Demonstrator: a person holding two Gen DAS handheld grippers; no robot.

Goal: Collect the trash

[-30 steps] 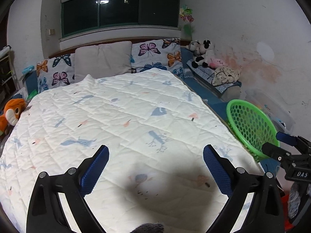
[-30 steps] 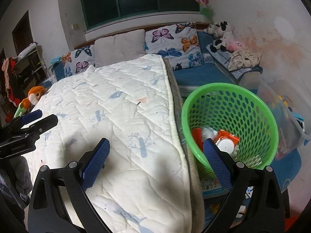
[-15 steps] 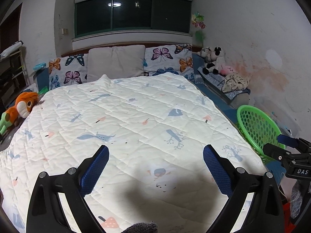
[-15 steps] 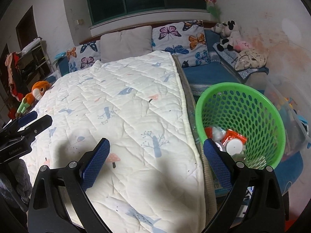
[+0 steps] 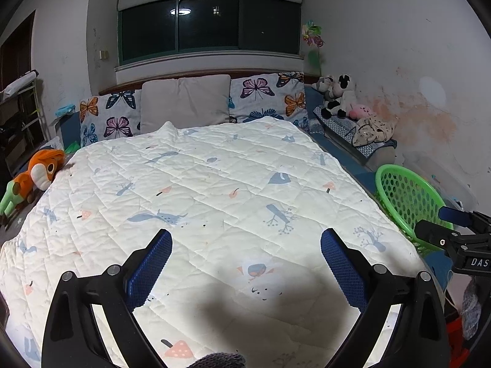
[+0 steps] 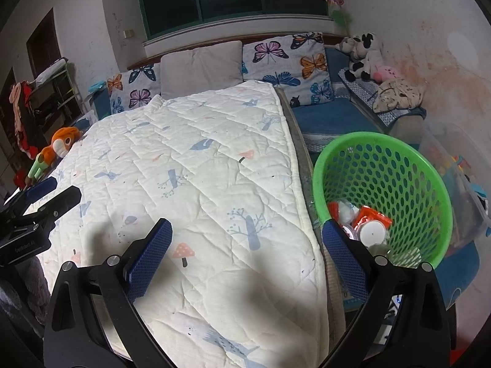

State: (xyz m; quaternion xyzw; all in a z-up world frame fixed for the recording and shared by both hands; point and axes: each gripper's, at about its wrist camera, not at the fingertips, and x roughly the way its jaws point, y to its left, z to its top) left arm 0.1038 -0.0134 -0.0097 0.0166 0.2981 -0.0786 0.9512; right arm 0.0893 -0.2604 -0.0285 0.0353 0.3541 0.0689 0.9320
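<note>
A green mesh basket point(image 6: 399, 165) stands on the floor at the bed's right side, holding orange and white wrappers point(image 6: 366, 220) and a round white lid. In the left wrist view the same basket point(image 5: 405, 193) shows at the right edge. My left gripper point(image 5: 245, 245) hangs open over the near end of the white quilt point(image 5: 214, 190), with nothing between its blue pads. My right gripper point(image 6: 245, 239) is open too, straddling the quilt's right edge, its right finger point(image 6: 343, 257) in front of the basket's near rim. I see no loose trash on the quilt.
Butterfly pillows point(image 5: 267, 98) and a grey cushion line the headboard. An orange plush toy point(image 5: 40, 171) lies at the bed's left edge. Stuffed animals point(image 6: 365, 58) sit on a blue bench by the stained wall. A clear plastic bin point(image 6: 454, 168) stands right of the basket.
Both grippers have pulled back and risen away from the bed, so more of the quilt and room shows. Both stay open and empty.
</note>
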